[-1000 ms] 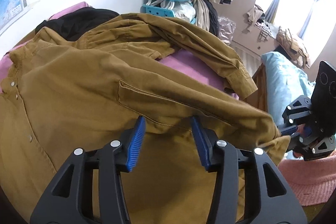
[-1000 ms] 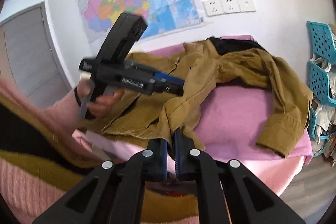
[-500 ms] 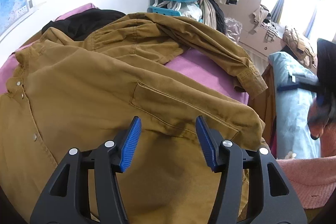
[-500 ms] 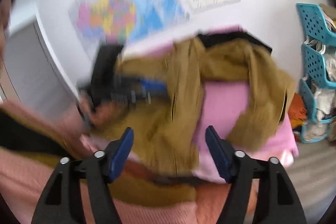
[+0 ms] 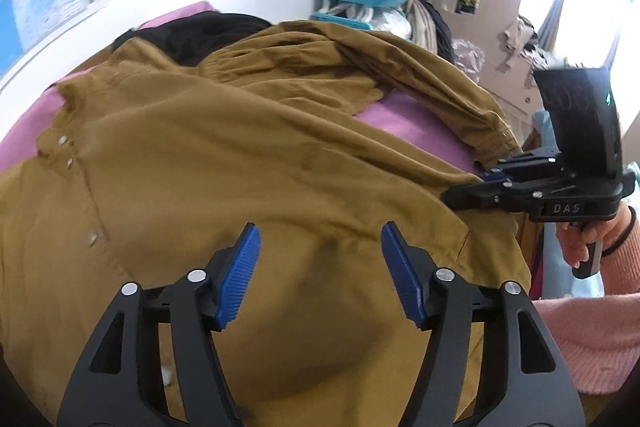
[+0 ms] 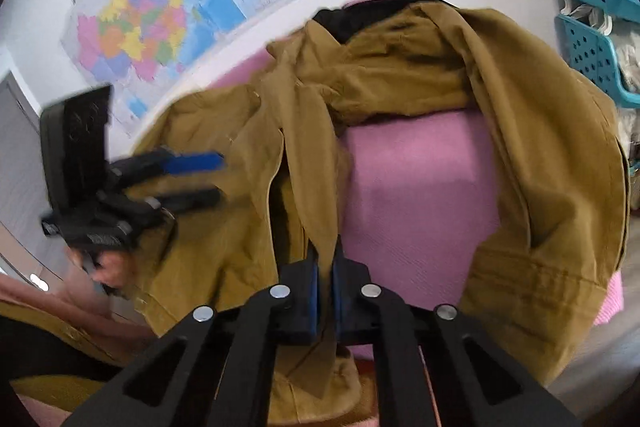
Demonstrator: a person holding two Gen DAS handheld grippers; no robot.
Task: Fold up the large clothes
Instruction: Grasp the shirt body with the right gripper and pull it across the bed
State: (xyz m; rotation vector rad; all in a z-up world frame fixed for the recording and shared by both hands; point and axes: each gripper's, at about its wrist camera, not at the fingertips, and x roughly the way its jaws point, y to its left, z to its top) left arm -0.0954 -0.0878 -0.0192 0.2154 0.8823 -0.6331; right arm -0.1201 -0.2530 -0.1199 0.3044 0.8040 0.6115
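- Right gripper (image 6: 325,289) has re-clamped: its jaws, spread a moment ago, now pinch the mustard shirt's (image 5: 224,163) edge at lower centre.
- Left gripper (image 5: 320,273) jaws are opening over the shirt front, nothing between them; fold not yet begun.

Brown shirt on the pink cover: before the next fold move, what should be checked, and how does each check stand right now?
1. Right gripper shut on the brown shirt: ok, a fabric edge is pinched between its pads.
2. Left gripper free of cloth: ok, jaws opening above the shirt front, nothing between them.
3. Sleeve laid flat: not ok, it drapes rumpled over the pink cover.
4. Shirt front smooth: not ok, creases show.
5. Black garment clear of the shirt: cannot tell.
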